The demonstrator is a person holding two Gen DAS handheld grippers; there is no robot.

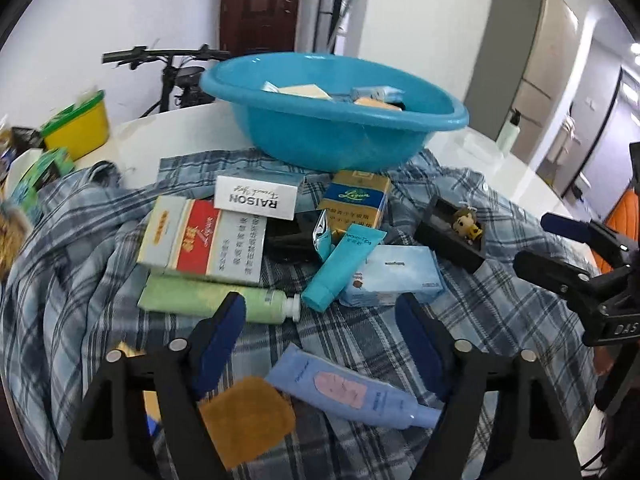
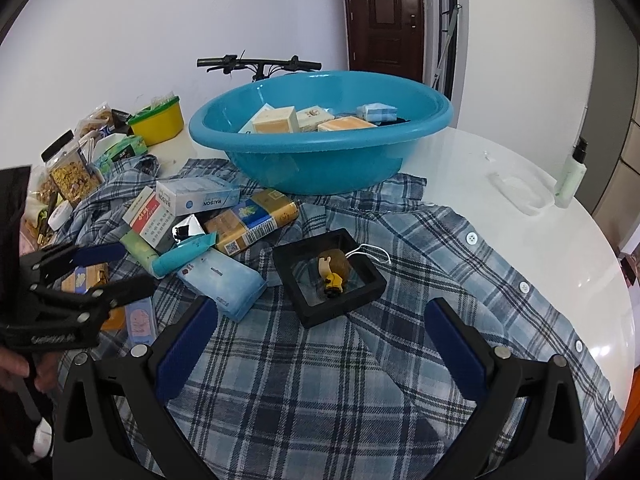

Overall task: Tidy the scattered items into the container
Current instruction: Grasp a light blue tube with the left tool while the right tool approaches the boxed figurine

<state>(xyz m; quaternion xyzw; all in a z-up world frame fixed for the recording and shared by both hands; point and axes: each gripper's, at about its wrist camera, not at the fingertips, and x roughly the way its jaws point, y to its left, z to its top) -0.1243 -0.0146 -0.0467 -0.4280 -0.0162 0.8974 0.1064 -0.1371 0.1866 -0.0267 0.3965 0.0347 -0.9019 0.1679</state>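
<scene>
Left gripper (image 1: 320,312): jaws wide, nothing between them, hovering low over the plaid shirt (image 2: 320,380). Directly under and just ahead of it we log a pale blue tube (image 1: 352,392), long axis running slantwise from upper left to lower right across the jaw gap, cap toward the right finger. Beside it, at the left finger, an ochre sponge-like pad (image 1: 246,420).

Right gripper (image 2: 320,332): jaws likewise spread wide, holding nothing, poised above bare shirt. Ahead of it and slightly left sits a black frame box (image 2: 330,276) with a small figurine (image 2: 334,270) inside, set diamond-wise to the fingers.

Further out, the main heap: green tube (image 1: 208,298), teal tube (image 1: 344,266), light blue tissue pack (image 1: 396,276), red-and-white carton (image 1: 204,240), white RAISON box (image 1: 256,198), yellow-and-blue carton (image 1: 356,200). All lie on the shirt, touching or overlapping one another, nearer the left gripper than the right.

Beyond the heap, the blue basin (image 2: 320,152) stands on the shirt's far edge; several small boxes already lie in it. We judge the task partly done, much still scattered.

Relation that governs the next move, in our judgement: the pale blue tube lies nearest the left gripper, roughly across its gap, so that hand would need to turn to close across the tube's narrow width; the frame box falls to the right
</scene>
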